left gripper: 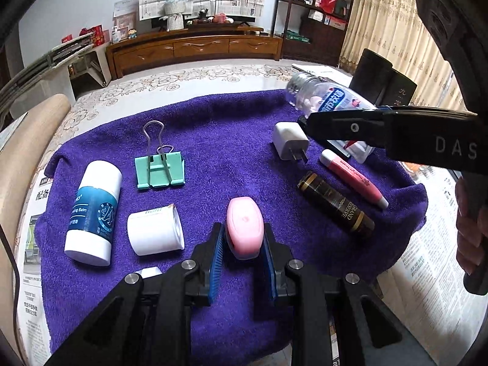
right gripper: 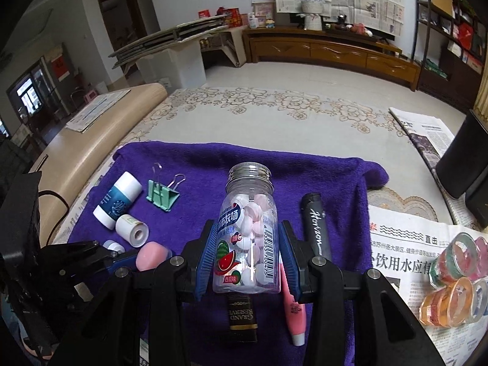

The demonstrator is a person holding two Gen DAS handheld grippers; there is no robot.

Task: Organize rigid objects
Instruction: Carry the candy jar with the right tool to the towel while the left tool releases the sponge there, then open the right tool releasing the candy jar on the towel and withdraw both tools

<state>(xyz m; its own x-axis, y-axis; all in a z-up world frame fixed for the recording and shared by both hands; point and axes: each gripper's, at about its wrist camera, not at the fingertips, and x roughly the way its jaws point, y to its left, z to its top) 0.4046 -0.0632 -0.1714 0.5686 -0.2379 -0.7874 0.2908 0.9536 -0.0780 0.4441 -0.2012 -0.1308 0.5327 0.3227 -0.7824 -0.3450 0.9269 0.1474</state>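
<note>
The right gripper (right gripper: 248, 254) is clenched on the candy bottle (right gripper: 248, 231), its blue pads (right gripper: 207, 254) pressing the clear body below the metal cap, and holds it raised above the purple towel (right gripper: 320, 170). The left gripper (left gripper: 244, 248) has its jaws around the pink soap-shaped case (left gripper: 244, 227), pads at or almost at its sides; whether they press cannot be told.

To place the bottle well, I would keep it level and lower it into a bare patch of towel, clear of the black tube (right gripper: 314, 222), the pink tube (left gripper: 353, 178), the dark Grand Reserve tube (left gripper: 335, 206) and the white charger (left gripper: 289, 141). Release only once the base rests, since a round bottle may roll.
</note>
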